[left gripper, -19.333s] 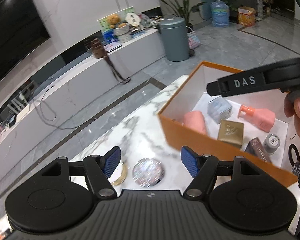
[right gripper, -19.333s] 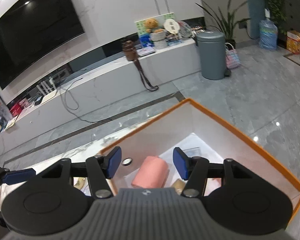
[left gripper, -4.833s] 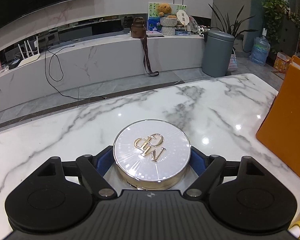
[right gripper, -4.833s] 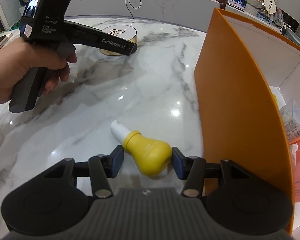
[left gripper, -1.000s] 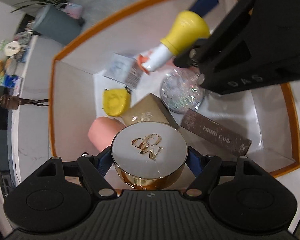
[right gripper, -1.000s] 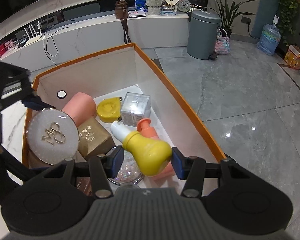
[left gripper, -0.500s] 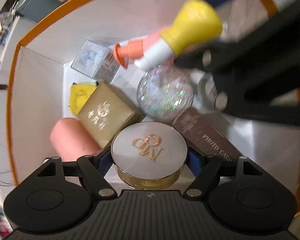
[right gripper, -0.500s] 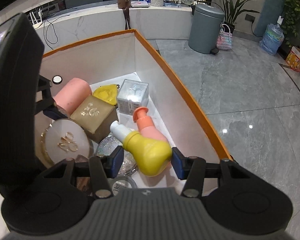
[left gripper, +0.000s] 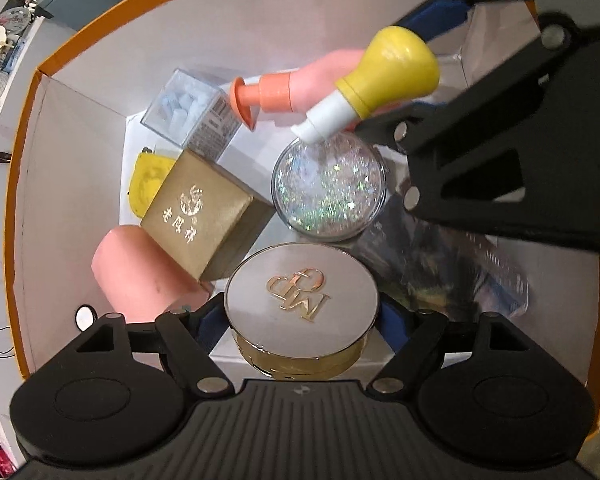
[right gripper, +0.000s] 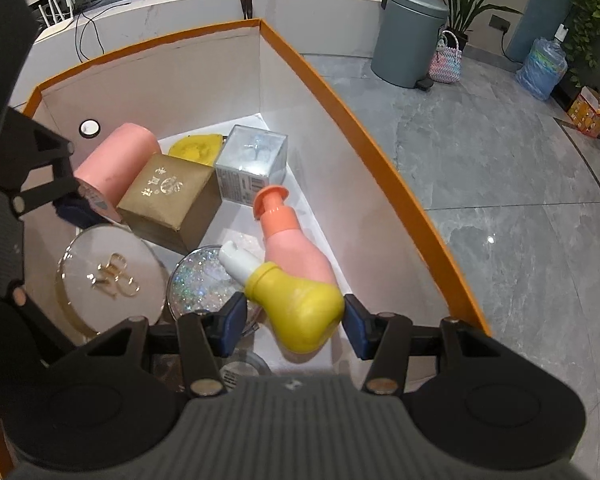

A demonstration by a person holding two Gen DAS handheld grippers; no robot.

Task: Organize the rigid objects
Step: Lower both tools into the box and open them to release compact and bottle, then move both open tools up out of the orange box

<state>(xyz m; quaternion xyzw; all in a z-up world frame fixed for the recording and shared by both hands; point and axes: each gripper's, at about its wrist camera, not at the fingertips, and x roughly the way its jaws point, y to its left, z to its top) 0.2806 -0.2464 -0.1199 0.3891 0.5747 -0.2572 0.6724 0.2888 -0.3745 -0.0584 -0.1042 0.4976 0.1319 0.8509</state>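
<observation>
Both grippers reach down into the orange-rimmed box (left gripper: 100, 36) (right gripper: 340, 112). A round white-and-gold compact (left gripper: 302, 292) (right gripper: 108, 276) lies between the fingers of my left gripper (left gripper: 300, 320). Its jaws are opening, and the blue pads stand just off the compact's sides. The compact sits low in the box beside the gold box (left gripper: 204, 212). My right gripper (right gripper: 294, 320) is shut on a yellow bulb-shaped bottle (right gripper: 300, 312) (left gripper: 392, 68) with a white neck, held above a glittery round case (left gripper: 328, 188) and a pink pump bottle (right gripper: 292, 248).
The box also holds a pink cylinder (left gripper: 136, 276), a clear cube (left gripper: 188, 112), a yellow pouch (left gripper: 146, 176) and a dark flat carton (left gripper: 440, 276). Its tall walls close in on all sides. Beyond it lie a grey floor and a grey bin (right gripper: 408, 36).
Both grippers have sunk deeper into the box. The left pads, tight on the compact before, now stand slightly off it. The yellow bottle hangs lower over the glittery case.
</observation>
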